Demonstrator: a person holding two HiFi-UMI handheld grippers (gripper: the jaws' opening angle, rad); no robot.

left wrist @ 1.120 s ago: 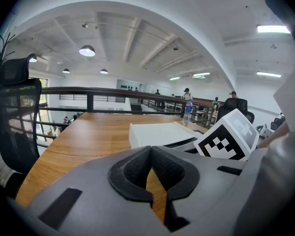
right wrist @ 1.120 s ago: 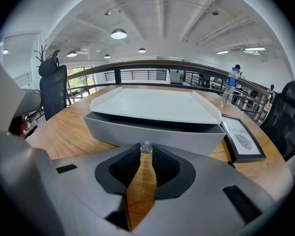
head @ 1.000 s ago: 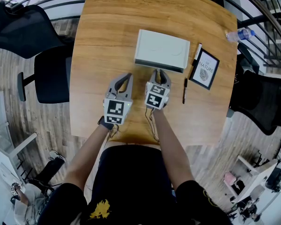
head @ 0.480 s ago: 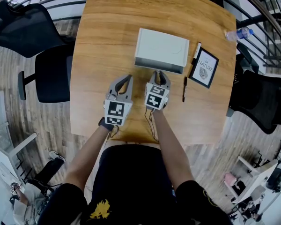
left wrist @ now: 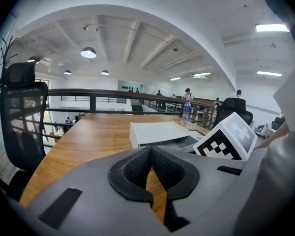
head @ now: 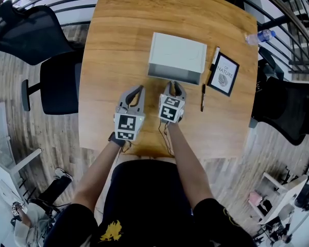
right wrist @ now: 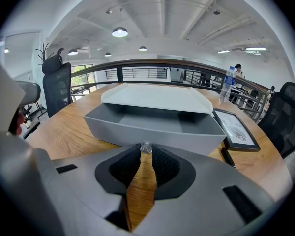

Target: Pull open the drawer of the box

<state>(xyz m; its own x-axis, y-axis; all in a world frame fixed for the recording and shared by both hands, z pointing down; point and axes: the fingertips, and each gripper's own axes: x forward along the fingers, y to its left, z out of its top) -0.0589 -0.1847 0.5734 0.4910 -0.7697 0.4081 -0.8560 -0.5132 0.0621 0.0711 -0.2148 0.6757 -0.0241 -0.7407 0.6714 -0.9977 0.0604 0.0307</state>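
A flat white box (head: pixel 178 53) lies in the middle of the wooden table (head: pixel 118 40). Its grey drawer (right wrist: pixel 152 127) stands partly pulled out toward me, and its inside looks empty. A small clear knob (right wrist: pixel 146 147) sits on the drawer front, and my right gripper (right wrist: pixel 146 150) is shut on it; in the head view the right gripper (head: pixel 173 85) meets the drawer front (head: pixel 174 77). My left gripper (head: pixel 139 90) hovers just left of it, apart from the box (left wrist: pixel 157 132). The left gripper (left wrist: pixel 151 150) is shut with nothing between its pads.
A framed picture (head: pixel 224 75) lies right of the box, with a black pen (head: pixel 203 98) and a white marker (head: pixel 216 55) beside it. A water bottle (head: pixel 260 36) lies at the table's far right edge. Black office chairs (head: pixel 56 81) stand on both sides.
The left gripper has drifted slightly back toward me. The right gripper has stayed shut on the knob, and the drawer looks unchanged.
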